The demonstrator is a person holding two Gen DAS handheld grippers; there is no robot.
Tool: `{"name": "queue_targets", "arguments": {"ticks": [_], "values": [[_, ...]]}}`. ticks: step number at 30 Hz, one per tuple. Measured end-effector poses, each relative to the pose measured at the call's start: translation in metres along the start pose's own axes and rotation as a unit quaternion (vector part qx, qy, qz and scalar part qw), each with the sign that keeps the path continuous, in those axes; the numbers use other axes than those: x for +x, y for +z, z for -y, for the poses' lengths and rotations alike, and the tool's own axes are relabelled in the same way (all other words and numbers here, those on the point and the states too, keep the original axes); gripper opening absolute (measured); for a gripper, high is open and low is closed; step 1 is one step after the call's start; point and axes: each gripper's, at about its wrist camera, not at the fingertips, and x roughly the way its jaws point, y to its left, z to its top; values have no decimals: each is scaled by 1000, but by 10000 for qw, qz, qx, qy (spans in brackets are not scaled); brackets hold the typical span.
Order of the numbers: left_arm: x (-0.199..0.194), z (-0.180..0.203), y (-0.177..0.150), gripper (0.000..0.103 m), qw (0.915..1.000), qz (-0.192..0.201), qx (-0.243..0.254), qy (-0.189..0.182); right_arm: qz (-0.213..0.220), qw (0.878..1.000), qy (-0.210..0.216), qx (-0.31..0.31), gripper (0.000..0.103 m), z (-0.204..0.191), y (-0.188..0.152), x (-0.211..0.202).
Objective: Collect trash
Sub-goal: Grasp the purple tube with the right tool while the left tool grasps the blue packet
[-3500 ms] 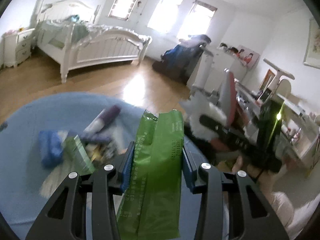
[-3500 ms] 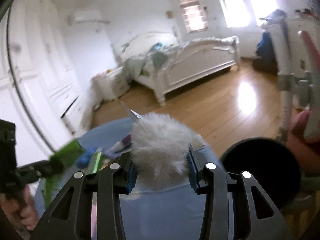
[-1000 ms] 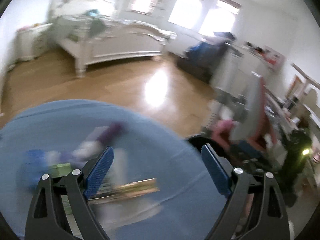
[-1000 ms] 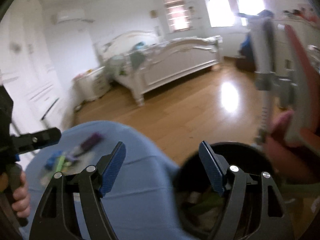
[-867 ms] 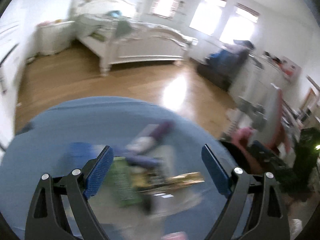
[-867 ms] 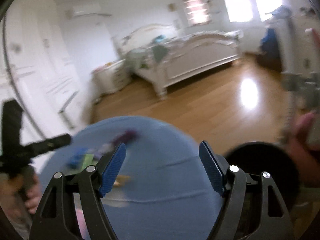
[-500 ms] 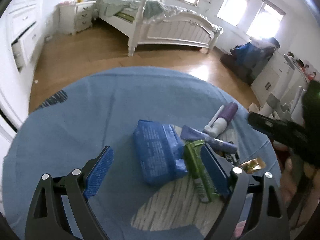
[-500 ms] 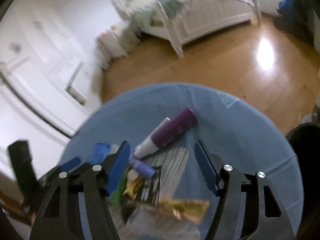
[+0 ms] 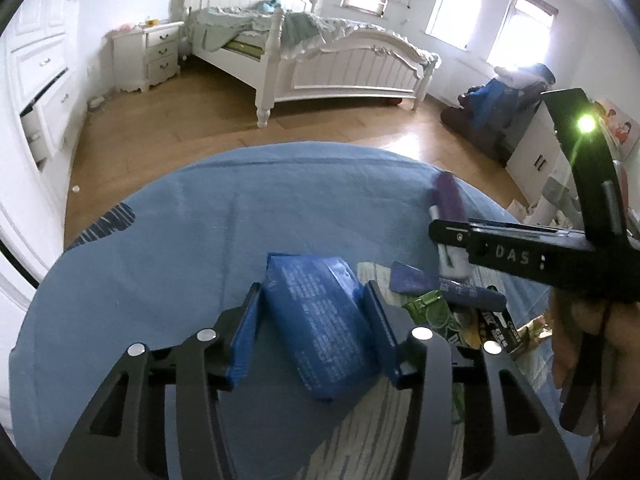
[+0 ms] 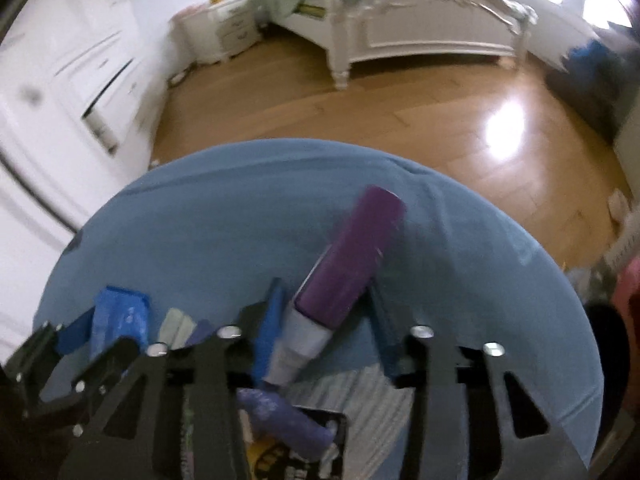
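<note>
- Straddling a blue packet (image 9: 320,320), the left claw (image 9: 312,324) has its blue pads on either side of it; the pads are partly spread and stand at the packet's long edges, though whether they are pressing on it I cannot tell.
- The blue packet lies flat on the round table (image 9: 180,220) under a blue cloth, its far end pointing toward the bed (image 9: 320,52).
- The right claw (image 10: 324,320) stands over a purple tube (image 10: 344,272) with a pale cap end. The tube runs slantwise between the parted pads, the cap near the left pad and the purple body near the right one; the picture is blurred and firm contact cannot be told.
- In the left wrist view the right claw's black body comes in from the right, held in a hand (image 9: 580,344), with a green light (image 9: 586,123) glowing on it.
- Just right of the blue packet lies a heap of trash: a green wrapper (image 9: 436,312), a dark blue-violet tube (image 9: 448,288) and a black and yellow wrapper (image 9: 496,330), overlapping one another on a striped patch of the cloth.
- Beyond the table are a wooden floor (image 9: 180,128) and a white nightstand (image 9: 146,56).
</note>
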Motion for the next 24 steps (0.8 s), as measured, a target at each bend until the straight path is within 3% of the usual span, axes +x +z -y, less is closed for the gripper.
{"name": "queue_targets", "arguments": {"ticks": [3,4,5,8,11,17,24], "values": [[-13,-5,-3,39,9998,180,-50,-47,341,9987,365,45,26,2,-6,-18],[-20,-6,-4,32,9995,253,-115,-141,544,9974,473,89,26,5,-9,-30],[-24,-8,-4,16,9993,298,-145,-189,682,9961,539,129,26,9,-10,-41],[-43,-3,-2,15,9982,485,-114,-320,1207,9882,903,260,26,24,-21,-85],[-58,7,1,11,9969,592,-82,-516,1727,9800,946,302,26,44,-36,-132],[-86,45,10,6,9906,882,77,-1045,2623,9633,434,373,26,95,-84,-211],[-106,96,22,6,9839,1054,400,-1387,2880,9547,-78,742,26,166,-149,-250]]}}
